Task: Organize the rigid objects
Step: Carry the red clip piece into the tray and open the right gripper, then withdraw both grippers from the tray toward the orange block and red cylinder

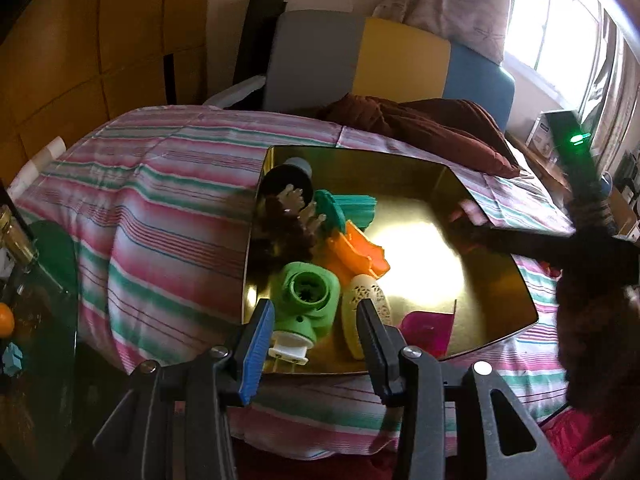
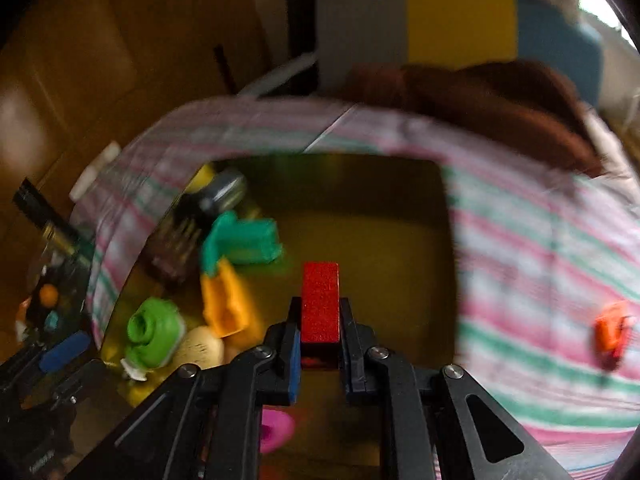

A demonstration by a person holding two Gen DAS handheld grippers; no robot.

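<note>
A gold tray (image 1: 500, 280) lies on a striped bedspread. Along its left side lie a green plastic piece (image 1: 308, 300), an orange piece (image 1: 360, 252), a teal piece (image 1: 344, 208), a cream egg-shaped piece (image 1: 364, 308), a brown spiky thing (image 1: 284, 224) and a pink piece (image 1: 428, 330). My left gripper (image 1: 316, 340) is open and empty at the tray's near edge. My right gripper (image 2: 320, 332) is shut on a red block (image 2: 320, 304) above the tray's middle (image 2: 380, 260). The right wrist view is blurred. The right gripper's dark body (image 1: 520, 240) crosses the tray's right edge.
An orange object (image 2: 610, 334) lies on the bedspread (image 2: 540, 280) right of the tray. A brown pillow (image 1: 440, 128) and a grey, yellow and blue headboard (image 1: 400, 60) are behind. A glass side table (image 1: 36, 300) with a bottle stands at left.
</note>
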